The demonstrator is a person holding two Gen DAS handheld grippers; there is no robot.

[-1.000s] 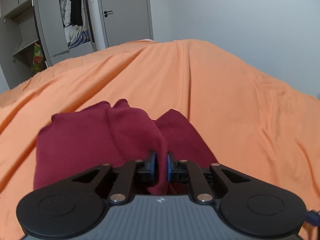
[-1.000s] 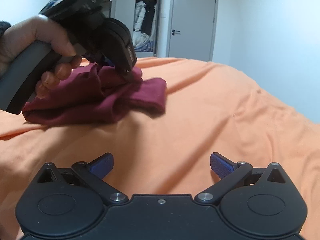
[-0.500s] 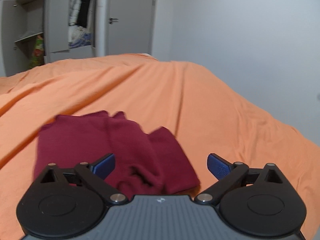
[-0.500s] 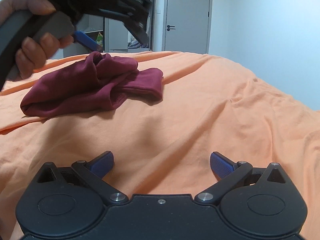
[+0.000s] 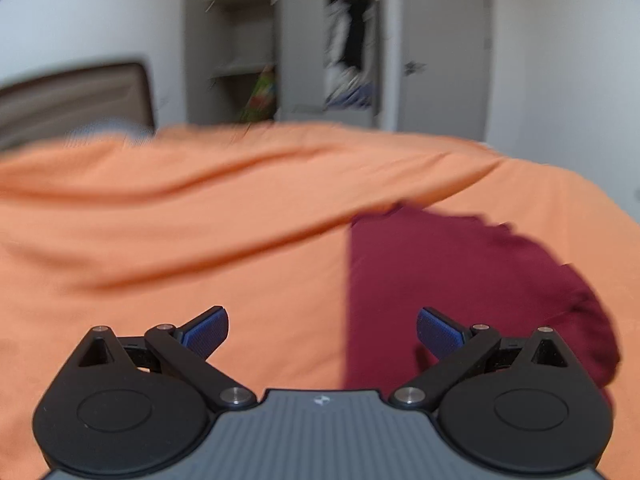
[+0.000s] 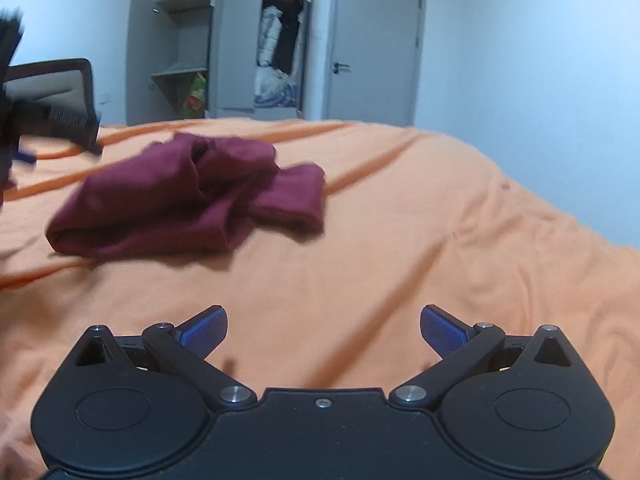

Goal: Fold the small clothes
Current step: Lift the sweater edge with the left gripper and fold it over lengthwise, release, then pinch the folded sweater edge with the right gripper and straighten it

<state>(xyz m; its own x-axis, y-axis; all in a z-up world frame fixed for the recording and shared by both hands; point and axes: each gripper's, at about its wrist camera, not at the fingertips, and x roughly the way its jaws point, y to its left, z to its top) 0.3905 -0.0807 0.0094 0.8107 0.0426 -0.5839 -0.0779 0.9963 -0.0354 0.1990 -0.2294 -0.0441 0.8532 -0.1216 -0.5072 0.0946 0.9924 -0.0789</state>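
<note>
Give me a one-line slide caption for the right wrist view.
Open right gripper hovers over the orange bedsheet, facing a loosely folded maroon garment lying free, wardrobe open behind.

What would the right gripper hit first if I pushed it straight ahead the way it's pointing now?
Most likely the orange bedsheet. The right gripper is open and empty, and bare sheet fills the line ahead. The maroon garment lies ahead-left, off that line. Depth is hard to judge in this fisheye view.

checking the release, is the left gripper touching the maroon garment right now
Apart. The right wrist view shows the left gripper at the far left with orange bedsheet between it and the maroon garment.
</note>
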